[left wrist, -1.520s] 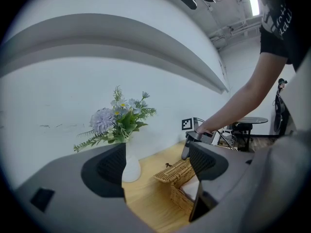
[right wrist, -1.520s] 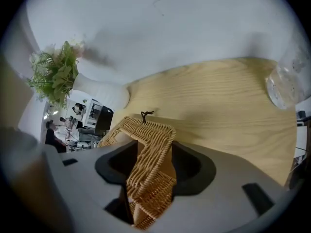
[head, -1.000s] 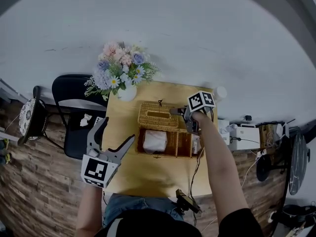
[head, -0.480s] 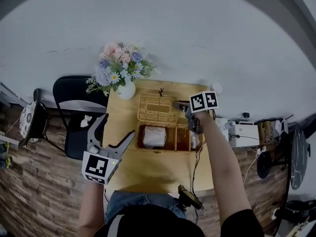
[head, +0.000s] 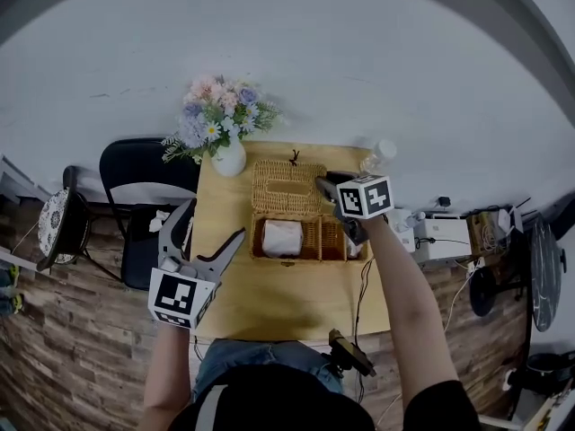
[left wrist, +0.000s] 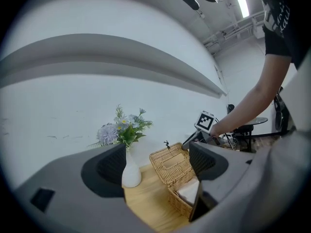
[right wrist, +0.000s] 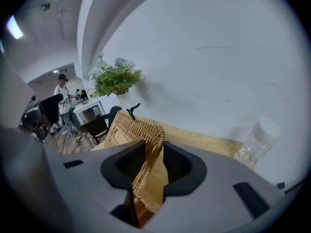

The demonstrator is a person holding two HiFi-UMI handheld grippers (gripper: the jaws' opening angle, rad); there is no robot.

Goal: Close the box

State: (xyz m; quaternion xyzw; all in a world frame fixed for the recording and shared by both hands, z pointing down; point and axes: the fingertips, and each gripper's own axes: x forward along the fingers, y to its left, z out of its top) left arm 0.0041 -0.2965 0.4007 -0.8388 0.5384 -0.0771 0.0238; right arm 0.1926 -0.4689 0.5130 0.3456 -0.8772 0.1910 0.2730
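A wicker box sits on the wooden table, with a white tissue pack inside. Its wicker lid stands swung back behind the base. My right gripper is shut on the lid's right edge, and the woven rim runs between its jaws. My left gripper hovers open and empty over the table's left side, apart from the box. In the left gripper view the box and its lid lie ahead between the jaws.
A white vase of flowers stands at the table's back left corner. A clear plastic bottle is at the back right. A black chair is to the left, and a white device with cables to the right.
My right gripper has closed its jaws on the lid's right edge and shifted slightly toward the wall. The left gripper has hardly moved.
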